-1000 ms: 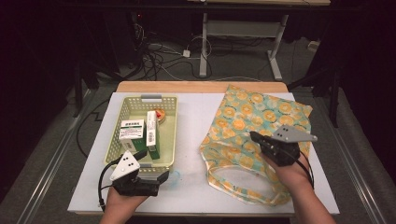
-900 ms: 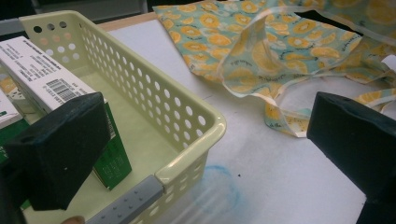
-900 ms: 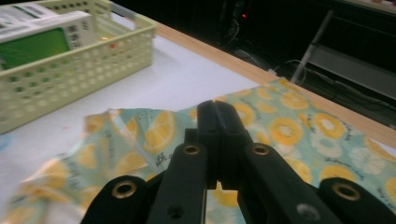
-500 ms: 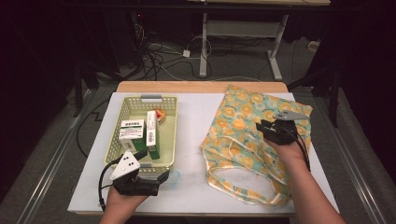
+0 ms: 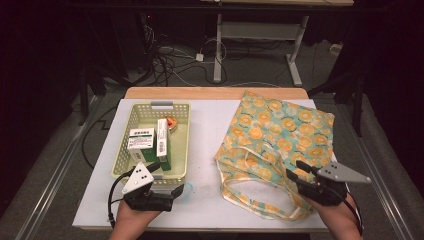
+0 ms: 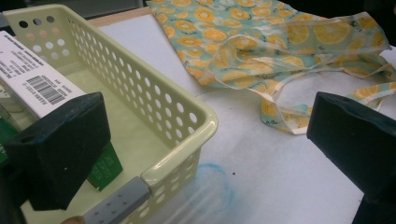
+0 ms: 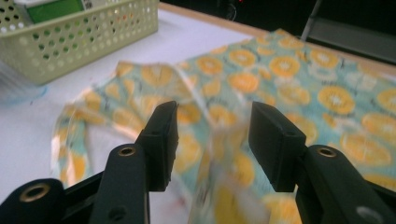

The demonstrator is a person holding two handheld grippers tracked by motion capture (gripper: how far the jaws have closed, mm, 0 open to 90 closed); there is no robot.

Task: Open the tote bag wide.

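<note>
**A:** Where did things stand, biggest first?

**B:** A dark room with cables on the floor and a metal frame behind the white table (image 5: pixel 210 145). On that table, the yellow-green basket (image 5: pixel 181 172) sat at the left with boxes (image 5: pixel 141 139) in it, and the orange-print tote bag (image 5: pixel 280 135) lay spread flat at the right, its mouth and looped handles (image 5: pixel 240 192) turned toward the person.

**A:** And the bag relative to the tongs?

**B:** That was the relation that mattered. The right gripper (image 5: pixel 296 175) was on the bag's near right part, pointing left and away along the cloth. The bag's long axis ran from the near-left handles to the far-right corner. In the right gripper view a raised fold of fabric (image 7: pixel 212 126) stood between the pads, blurred.

**A:** Clamped on it?

**B:** Not that I could see. The jaws had just been opening and stood apart, with the fold between them and gaps on both sides.

**A:** The other hand?

**B:** The left gripper (image 5: pixel 175 191) rested at the basket's near edge, jaws wide apart, holding nothing. The bag lay well off to its right, so the right hand was clearly nearer.

**A:** Next move, then?

**B:** My guess: close on that fold and lift to open the mouth.
</note>
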